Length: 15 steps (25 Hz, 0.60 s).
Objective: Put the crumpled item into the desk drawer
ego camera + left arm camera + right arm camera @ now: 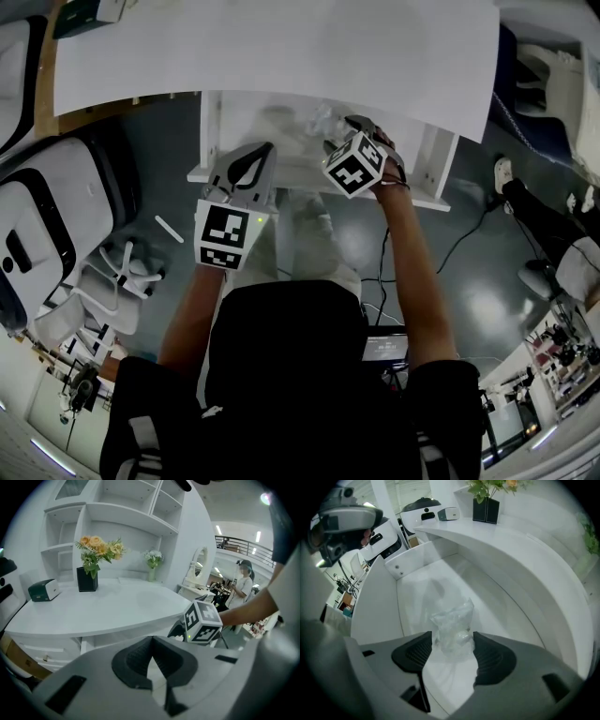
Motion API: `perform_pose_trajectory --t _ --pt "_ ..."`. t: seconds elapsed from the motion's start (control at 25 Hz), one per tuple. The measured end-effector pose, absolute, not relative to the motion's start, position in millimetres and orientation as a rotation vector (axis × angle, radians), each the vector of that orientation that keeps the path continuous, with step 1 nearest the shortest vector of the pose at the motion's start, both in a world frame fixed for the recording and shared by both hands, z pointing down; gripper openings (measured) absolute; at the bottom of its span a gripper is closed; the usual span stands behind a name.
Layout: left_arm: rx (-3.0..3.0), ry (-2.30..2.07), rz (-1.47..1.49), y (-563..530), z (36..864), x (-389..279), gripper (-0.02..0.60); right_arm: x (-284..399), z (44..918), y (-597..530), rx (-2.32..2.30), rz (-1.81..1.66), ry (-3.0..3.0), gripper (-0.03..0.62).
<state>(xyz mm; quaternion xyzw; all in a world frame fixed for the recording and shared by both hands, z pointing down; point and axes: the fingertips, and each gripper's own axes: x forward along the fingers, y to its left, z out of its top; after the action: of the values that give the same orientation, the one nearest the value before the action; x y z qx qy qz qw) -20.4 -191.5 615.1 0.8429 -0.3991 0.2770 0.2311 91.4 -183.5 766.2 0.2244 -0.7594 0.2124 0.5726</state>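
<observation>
The crumpled item [452, 625] is a wad of clear plastic standing on the floor of the open white desk drawer [375, 606]. My right gripper [452, 638] reaches into the drawer with its jaws spread wide on either side of the wad, open around it. In the head view the wad [319, 120] lies in the drawer [211, 131] just ahead of the right gripper [351, 124]. My left gripper [255, 155] hovers over the drawer's left front part. It holds nothing, and its pads meet at the tip in its own view, where the left gripper [151, 641] is shut.
The white desktop [281, 47] overhangs the drawer's back. On it stand a black vase of flowers [86, 578] and a small dark box [43, 590]. A white machine [47, 225] sits to the left on the floor. A person [243, 581] stands at the far right.
</observation>
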Motion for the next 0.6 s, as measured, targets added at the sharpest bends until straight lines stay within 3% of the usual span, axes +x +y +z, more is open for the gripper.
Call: perform_pose_trajectory --t 0.6 --pt "2.382 -1.084 0.742 -196 591 -14 0.006 101 734 -184 0.614 0.503 -1.79 0.202"
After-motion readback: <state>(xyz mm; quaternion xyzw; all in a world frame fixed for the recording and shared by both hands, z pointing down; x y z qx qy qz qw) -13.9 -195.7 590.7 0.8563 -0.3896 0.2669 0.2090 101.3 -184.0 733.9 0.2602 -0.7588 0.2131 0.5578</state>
